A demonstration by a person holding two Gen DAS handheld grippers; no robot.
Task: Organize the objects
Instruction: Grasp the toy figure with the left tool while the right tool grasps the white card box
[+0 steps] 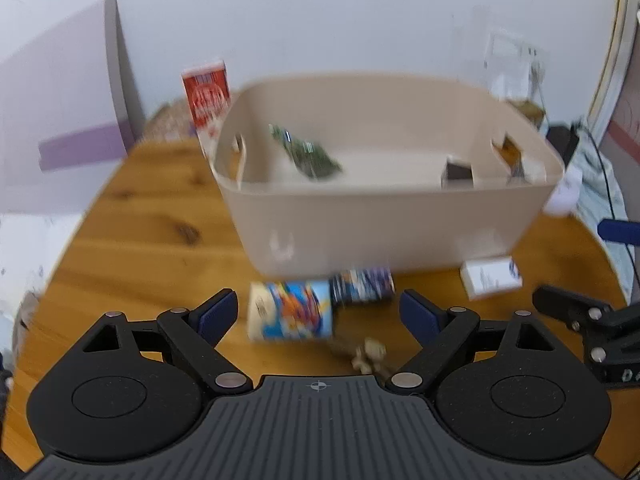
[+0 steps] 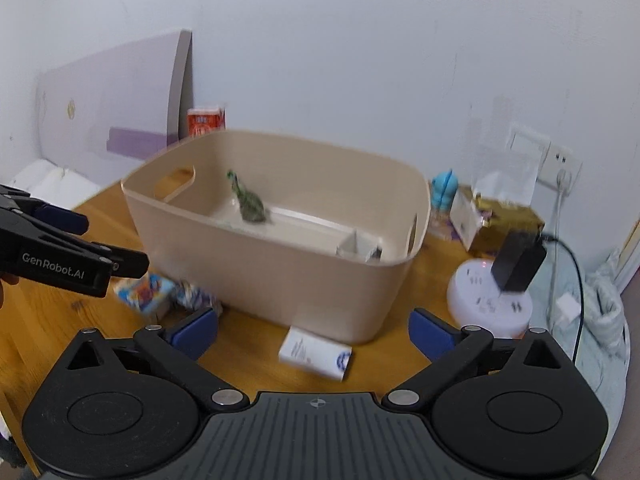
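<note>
On the wooden worktop [image 1: 120, 240] stands a beige bin [image 1: 384, 232], its long axis running across the left wrist view. Inside it a green toy dinosaur [image 2: 248, 200] stands with its neck raised toward the far left corner, and a small box [image 2: 356, 246] sits near the right end.

Just in front of the bin a blue printed cup [image 1: 290, 310] lies on its side, long axis left to right, touching a dark blue packet [image 1: 362, 284]. A white box [image 2: 316, 354] lies flat by the bin's near corner.

The left hand-held gripper [image 1: 318, 312] is spread wide, holding nothing, with the cup between its fingers. The right hand-held gripper [image 2: 314, 330] is likewise spread and unladen above the white box.
</note>
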